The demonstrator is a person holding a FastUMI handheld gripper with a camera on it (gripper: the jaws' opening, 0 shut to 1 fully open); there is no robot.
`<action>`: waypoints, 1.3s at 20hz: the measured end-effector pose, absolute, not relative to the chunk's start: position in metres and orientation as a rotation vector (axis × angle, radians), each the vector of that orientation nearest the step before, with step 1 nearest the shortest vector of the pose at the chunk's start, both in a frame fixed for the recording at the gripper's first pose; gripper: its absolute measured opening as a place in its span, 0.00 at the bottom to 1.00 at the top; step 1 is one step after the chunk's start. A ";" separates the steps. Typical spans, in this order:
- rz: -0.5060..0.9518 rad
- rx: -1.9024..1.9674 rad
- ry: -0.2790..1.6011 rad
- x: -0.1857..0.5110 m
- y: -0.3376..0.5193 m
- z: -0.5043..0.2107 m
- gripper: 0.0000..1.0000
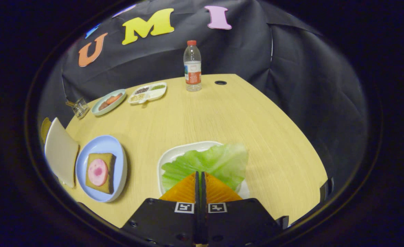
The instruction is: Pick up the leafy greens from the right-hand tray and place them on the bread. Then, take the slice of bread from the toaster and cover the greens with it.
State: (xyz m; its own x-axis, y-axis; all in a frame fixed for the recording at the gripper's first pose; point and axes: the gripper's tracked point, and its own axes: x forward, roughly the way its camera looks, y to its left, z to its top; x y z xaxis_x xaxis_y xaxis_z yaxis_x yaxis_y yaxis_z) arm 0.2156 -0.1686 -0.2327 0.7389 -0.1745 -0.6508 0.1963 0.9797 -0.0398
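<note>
- The jaws [200,175] are closed, the two fingers pressed together with barely a slit between them; their tips sit over the near edge of the leafy greens [215,163], and whether they pinch the leaf cannot be told.
- The greens lie on a white tray [169,158] on the bench [222,113], spilling past its right rim.
- To the left, a blue plate [117,161] holds the bread [110,171] topped with a pink round slice [97,172].
- Further left stands a pale bread slice [61,152].
- Beyond, a bottle [192,67] carries a red-and-white label, too small to read.
</note>
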 end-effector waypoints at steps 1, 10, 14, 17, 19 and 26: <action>-0.205 0.028 0.690 0.213 -0.164 -0.224 0.00; -0.257 0.022 0.758 0.201 -0.176 -0.250 0.13; -0.258 -0.003 0.786 0.203 -0.175 -0.257 0.64; -0.280 -0.007 0.837 0.203 -0.179 -0.272 0.61; -0.236 0.029 0.834 0.205 -0.170 -0.274 0.42; -0.270 0.020 0.801 0.203 -0.169 -0.256 0.00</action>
State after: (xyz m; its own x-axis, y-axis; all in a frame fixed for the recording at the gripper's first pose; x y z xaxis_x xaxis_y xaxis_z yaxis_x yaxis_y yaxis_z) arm 0.2032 -0.1687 -0.2556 0.6632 -0.2315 -0.7118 0.2468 0.9654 -0.0841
